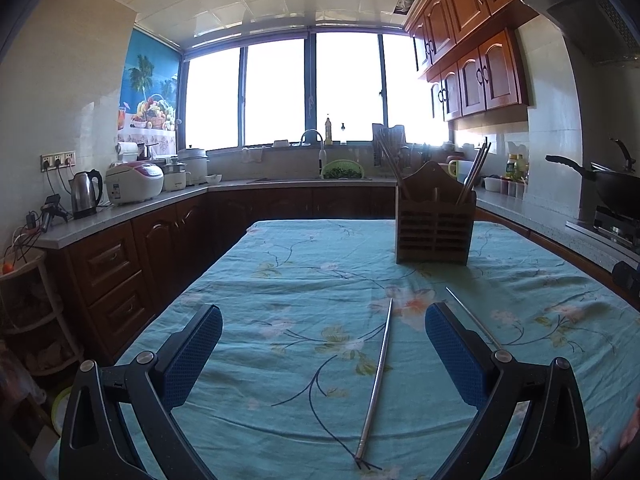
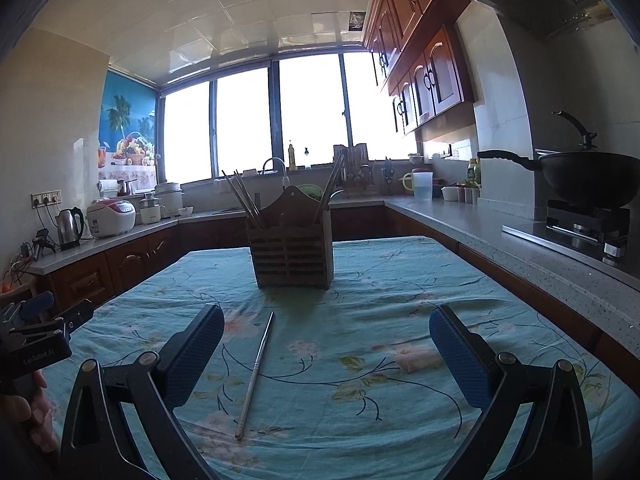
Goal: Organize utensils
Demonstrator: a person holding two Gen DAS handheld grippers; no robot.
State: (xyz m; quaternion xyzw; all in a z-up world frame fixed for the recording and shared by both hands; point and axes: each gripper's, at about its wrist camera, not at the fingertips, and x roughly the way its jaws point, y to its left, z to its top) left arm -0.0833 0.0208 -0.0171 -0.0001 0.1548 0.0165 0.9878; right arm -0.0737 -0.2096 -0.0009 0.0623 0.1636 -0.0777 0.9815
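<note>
Kitchen, daylight blowing out the big window point(image 1: 312, 88) at the back. I'm over a tabletop point(image 1: 280, 288) covered in a teal floral cloth, wrinkled. My left gripper point(image 1: 324, 360) is spread wide, nothing between the blue pads; a metal chopstick point(image 1: 378, 380) lies flat on the cloth between its fingers, not touched. A second metal chopstick point(image 1: 472, 318) lies just behind the right finger, partly hidden by it. My right gripper point(image 2: 326, 360) is also wide and empty, with one chopstick on the cloth beside its left finger. The wooden utensil holder point(image 2: 291, 246) stands upright further back on the tabletop, chopsticks sticking up from both sides of it. L-shaped counter point(image 1: 120, 216) runs around the room: kettle point(image 1: 85, 194), rice cooker point(image 1: 134, 182), sink faucet point(image 1: 314, 138) under the window, wok point(image 2: 588, 182) on the stove at right. Red-brown wall cabinets point(image 1: 472, 40) up right.
</note>
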